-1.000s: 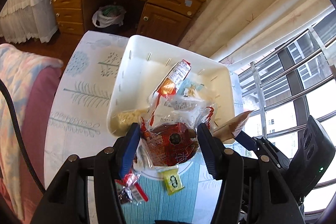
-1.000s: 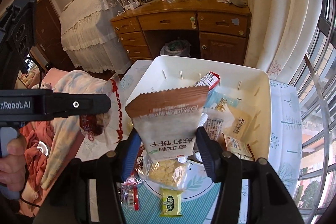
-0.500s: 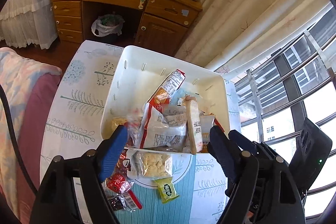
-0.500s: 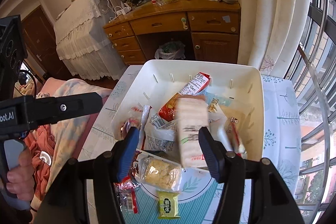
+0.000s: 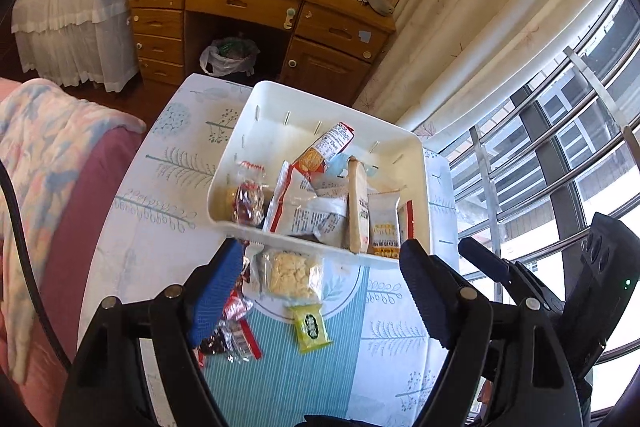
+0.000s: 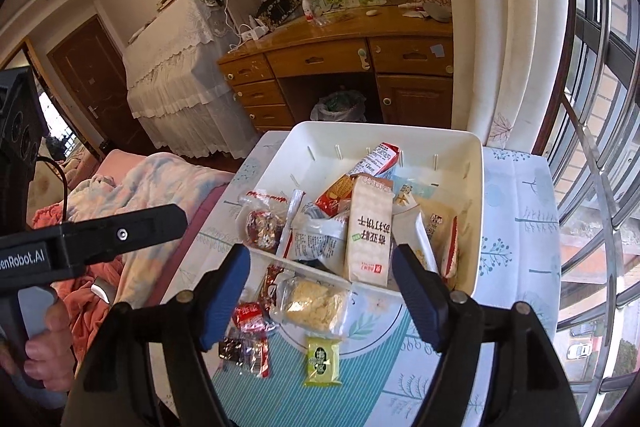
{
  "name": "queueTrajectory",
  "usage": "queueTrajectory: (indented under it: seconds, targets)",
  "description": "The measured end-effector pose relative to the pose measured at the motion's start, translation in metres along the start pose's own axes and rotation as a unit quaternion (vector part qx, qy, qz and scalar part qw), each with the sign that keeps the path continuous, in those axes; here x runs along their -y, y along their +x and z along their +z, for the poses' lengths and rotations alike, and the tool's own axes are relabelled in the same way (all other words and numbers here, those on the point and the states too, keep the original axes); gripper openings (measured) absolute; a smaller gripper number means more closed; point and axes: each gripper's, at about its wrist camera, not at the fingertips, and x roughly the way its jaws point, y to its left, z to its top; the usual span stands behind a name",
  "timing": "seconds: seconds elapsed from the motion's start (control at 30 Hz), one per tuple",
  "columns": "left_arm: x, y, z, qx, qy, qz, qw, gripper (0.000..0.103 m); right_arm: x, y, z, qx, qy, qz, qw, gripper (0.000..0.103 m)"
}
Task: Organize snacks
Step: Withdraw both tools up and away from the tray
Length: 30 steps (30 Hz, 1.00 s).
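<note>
A white bin (image 5: pixel 280 95) (image 6: pixel 476 163) on the table holds several snack packets, among them a brown-topped cracker pack (image 5: pixel 357 203) (image 6: pixel 369 227) and a red-wrapped snack (image 5: pixel 249 201) (image 6: pixel 262 225). On the table in front of it lie a clear bag of pale snacks (image 5: pixel 292 273) (image 6: pixel 314 301), a small yellow-green packet (image 5: pixel 311 325) (image 6: pixel 322 361) and red-wrapped candies (image 5: pixel 232 331) (image 6: pixel 248 331). My left gripper (image 5: pixel 320 291) is open and empty above these loose snacks. My right gripper (image 6: pixel 320 297) is open and empty just before the bin.
The table (image 5: pixel 132 227) has a white leaf-print cloth and a teal striped mat (image 5: pixel 280 367). A bed with a pink blanket (image 5: pixel 44 163) is at the left, a wooden desk (image 5: pixel 256 3) behind, window bars (image 5: pixel 540 155) at the right.
Both grippers opened and dropped their packets into the bin: the left its red snack, the right the cracker pack. Both have drawn back and risen.
</note>
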Motion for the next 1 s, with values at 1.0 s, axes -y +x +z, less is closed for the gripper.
queueTrajectory:
  seconds: [1.0]
  targets:
    - [-0.051,-0.063,-0.114,0.007,-0.089,0.102,0.9908,0.079,-0.003,0.007,-0.064,-0.114,0.044,0.087,0.989,0.075]
